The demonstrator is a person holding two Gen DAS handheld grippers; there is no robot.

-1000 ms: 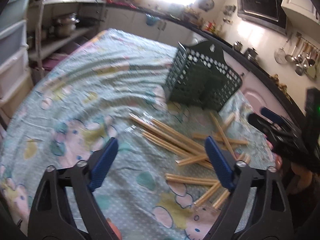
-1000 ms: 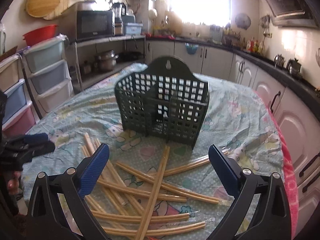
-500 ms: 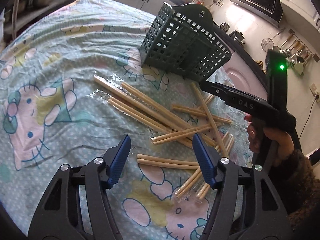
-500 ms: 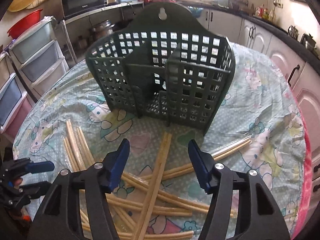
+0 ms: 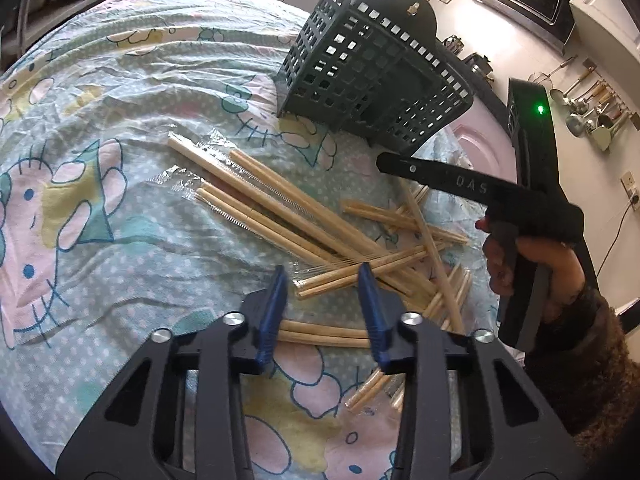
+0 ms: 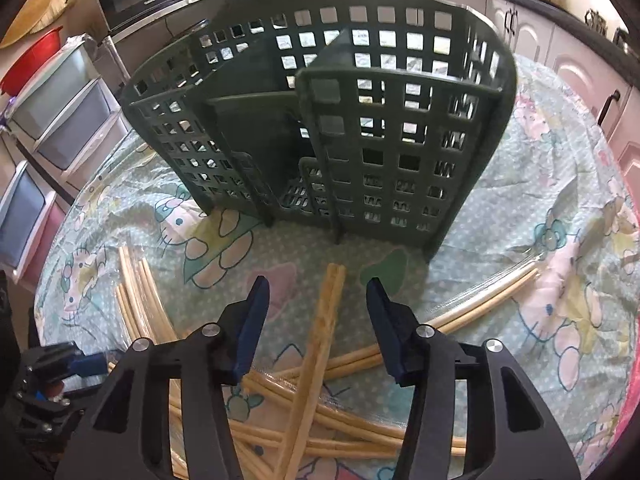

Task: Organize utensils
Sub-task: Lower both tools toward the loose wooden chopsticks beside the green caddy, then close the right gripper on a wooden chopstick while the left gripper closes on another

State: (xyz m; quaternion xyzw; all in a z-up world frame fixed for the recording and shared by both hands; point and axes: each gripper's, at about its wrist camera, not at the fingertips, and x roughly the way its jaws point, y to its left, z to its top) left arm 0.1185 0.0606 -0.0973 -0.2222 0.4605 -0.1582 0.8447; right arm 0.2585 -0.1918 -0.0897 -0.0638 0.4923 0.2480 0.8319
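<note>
A: Which way does the chopstick pair [image 6: 326, 320] between the right gripper [image 6: 318, 324] fingers run?

B: Long axis from 6 to 12 o'clock in the right wrist view, far end aimed at the green utensil basket [image 6: 320, 120] and stopping just short of its front wall.

A: How do the chopsticks [image 5: 304, 216] look?

B: Pale wooden sticks, several in clear wrap, crossing each other in a loose heap on the cartoon-print cloth over the surface [image 5: 100, 160].

A: Anything in the basket?

B: It stands upright at 12 o'clock; through the lattice its compartments show no sticks.

A: And the fingers?

B: Both grippers' fingers are partly spread and hold nothing. The left gripper [image 5: 322, 300] hangs above the heap's near edge.
</note>
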